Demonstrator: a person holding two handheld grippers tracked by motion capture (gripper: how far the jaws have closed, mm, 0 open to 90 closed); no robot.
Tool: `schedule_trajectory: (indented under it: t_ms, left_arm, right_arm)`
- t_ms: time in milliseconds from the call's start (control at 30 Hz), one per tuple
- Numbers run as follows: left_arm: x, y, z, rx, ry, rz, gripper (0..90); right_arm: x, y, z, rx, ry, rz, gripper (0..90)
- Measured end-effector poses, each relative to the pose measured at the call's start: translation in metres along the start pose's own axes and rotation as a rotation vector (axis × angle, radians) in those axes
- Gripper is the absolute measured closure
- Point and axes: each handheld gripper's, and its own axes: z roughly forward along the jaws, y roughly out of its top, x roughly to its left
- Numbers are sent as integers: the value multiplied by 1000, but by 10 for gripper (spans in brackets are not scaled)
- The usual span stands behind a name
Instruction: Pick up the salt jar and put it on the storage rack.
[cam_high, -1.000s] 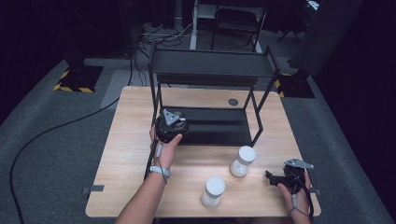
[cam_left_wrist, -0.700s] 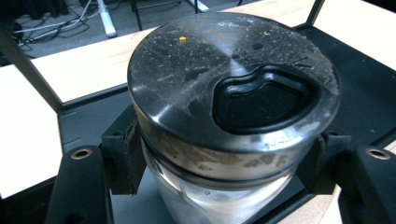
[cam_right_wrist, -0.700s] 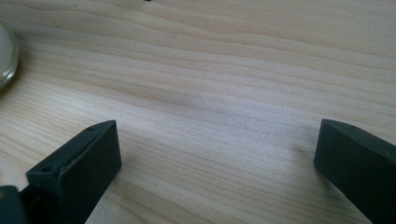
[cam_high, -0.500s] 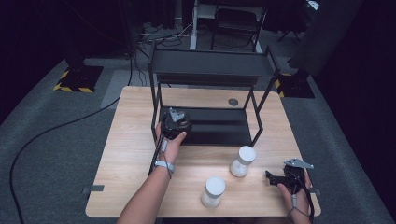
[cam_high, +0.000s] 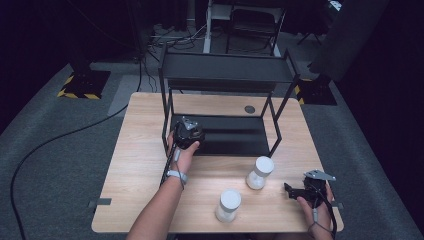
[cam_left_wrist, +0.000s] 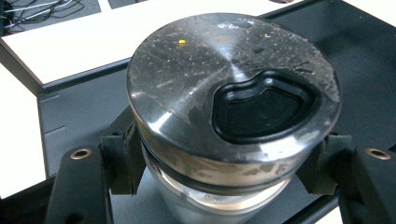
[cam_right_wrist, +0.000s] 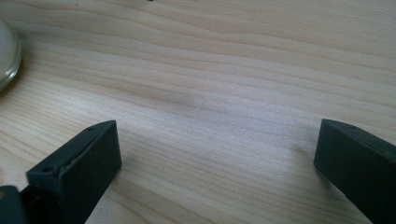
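A silver metal cup (cam_left_wrist: 196, 60) with a scuffed lid and a black rubber insert is clamped between the jaws of my left gripper (cam_left_wrist: 224, 163), just under the lid's rim. It hangs upright over the black lower shelf (cam_left_wrist: 70, 112) of the rack. In the high view my left gripper (cam_high: 187, 132) sits at the front left corner of that shelf (cam_high: 235, 135). My right gripper (cam_high: 295, 191) rests at the table's front right, open; its jaws (cam_right_wrist: 217, 158) stand wide apart over bare wood.
Two white-lidded jars stand on the wooden table (cam_high: 135, 150), one (cam_high: 260, 172) in front of the rack and one (cam_high: 228, 205) nearer the front edge. The black two-level rack (cam_high: 225, 70) takes up the table's far middle. A small dark disc (cam_high: 249, 109) lies behind it.
My left gripper has shifted slightly right and toward the rack with the cup in it. The right gripper has not moved.
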Motion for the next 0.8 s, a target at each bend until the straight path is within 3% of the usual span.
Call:
schedule_trajectory:
  t_ms: [200,300,533,800]
  left_arm:
    - [-4,-4,-9,-76,15,5,158]
    - [-8,-5,-16,-110,18,31,141]
    - [-10,-8,-39,-177,2,19,130]
    - [-10,-13,-68,-222,9,41,129]
  right_arm:
    - [0,0,0,0,0,0,4]
    - [0,0,0,0,0,0,4]
    - [0,0,0,0,1,0,4]
    - [0,1,1,1,3,1,3]
